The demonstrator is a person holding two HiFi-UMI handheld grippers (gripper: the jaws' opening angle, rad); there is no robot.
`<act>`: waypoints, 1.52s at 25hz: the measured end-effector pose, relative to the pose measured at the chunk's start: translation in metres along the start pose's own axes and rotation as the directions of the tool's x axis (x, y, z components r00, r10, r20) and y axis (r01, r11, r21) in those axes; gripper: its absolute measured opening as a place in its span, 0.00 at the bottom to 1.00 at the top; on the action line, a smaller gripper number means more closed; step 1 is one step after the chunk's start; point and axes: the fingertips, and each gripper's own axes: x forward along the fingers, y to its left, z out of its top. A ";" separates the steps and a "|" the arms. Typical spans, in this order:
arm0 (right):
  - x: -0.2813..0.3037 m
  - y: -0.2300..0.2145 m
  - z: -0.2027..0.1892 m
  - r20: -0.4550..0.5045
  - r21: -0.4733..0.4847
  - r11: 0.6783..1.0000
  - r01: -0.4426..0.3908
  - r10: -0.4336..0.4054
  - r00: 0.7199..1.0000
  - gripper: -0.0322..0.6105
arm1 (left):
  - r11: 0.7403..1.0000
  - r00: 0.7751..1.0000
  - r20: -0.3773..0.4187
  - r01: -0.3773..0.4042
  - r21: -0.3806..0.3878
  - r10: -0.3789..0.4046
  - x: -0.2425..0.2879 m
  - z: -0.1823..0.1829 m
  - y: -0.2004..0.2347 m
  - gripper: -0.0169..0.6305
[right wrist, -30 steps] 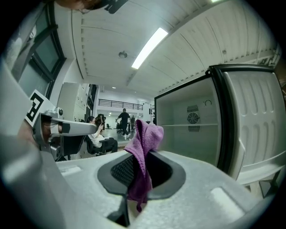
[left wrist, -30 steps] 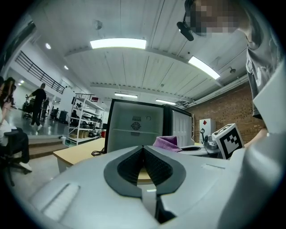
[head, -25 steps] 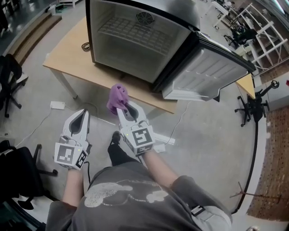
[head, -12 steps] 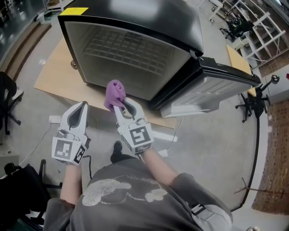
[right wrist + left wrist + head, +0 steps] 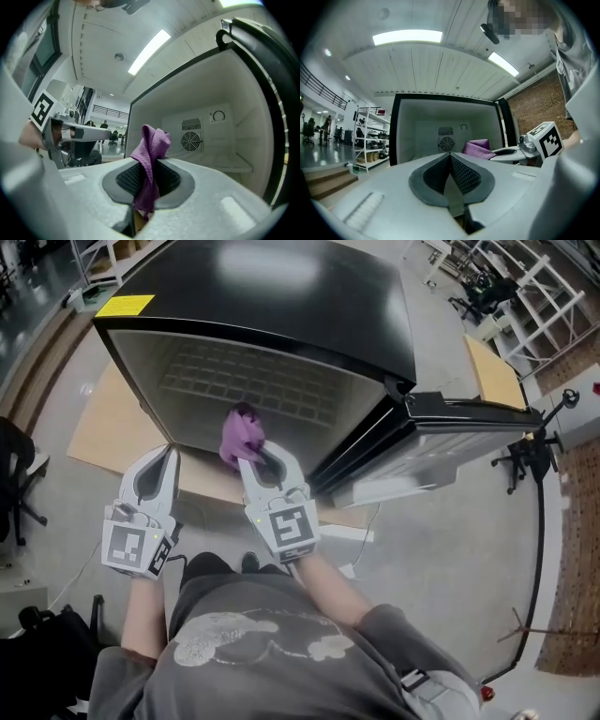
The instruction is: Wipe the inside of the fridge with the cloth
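Observation:
A black mini fridge [image 5: 281, 306] stands on a wooden table [image 5: 103, 427], its door [image 5: 459, 423] swung open to the right. My right gripper [image 5: 251, 457] is shut on a purple cloth [image 5: 241, 435], which bunches above the jaws at the fridge's open front. In the right gripper view the cloth [image 5: 151, 150] hangs between the pads, and the white interior with a round fan grille [image 5: 191, 139] lies ahead. My left gripper [image 5: 159, 467] is shut with nothing in it, level with the right one and to its left. The left gripper view shows the cloth [image 5: 477, 148] beside the fridge interior [image 5: 436, 126].
A wire shelf [image 5: 253, 381] spans the fridge's inside. The open door juts out on the right, close to my right arm. An office chair [image 5: 14, 474] sits at the far left and another chair [image 5: 525, 460] at the right. White cables lie on the concrete floor [image 5: 441, 559].
Both grippers and the head have moved forward toward the fridge. The cloth has gone from in front of the table edge up to the fridge opening. Neither grip changed.

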 end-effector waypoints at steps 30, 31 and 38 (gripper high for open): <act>0.178 -0.016 0.071 -0.039 -0.115 0.972 0.207 -0.213 0.976 0.11 | 0.998 0.993 0.111 0.044 0.033 -0.047 0.043 0.051 0.121 0.05; 0.185 -0.019 0.071 -0.048 -0.117 0.970 0.215 -0.222 0.974 0.11 | 0.999 0.993 0.109 0.045 0.028 -0.048 0.044 0.050 0.125 0.05; 0.221 -0.023 0.067 -0.092 -0.165 0.967 0.196 -0.213 0.973 0.11 | 0.996 0.992 0.094 0.083 0.015 -0.084 0.044 0.040 0.139 0.05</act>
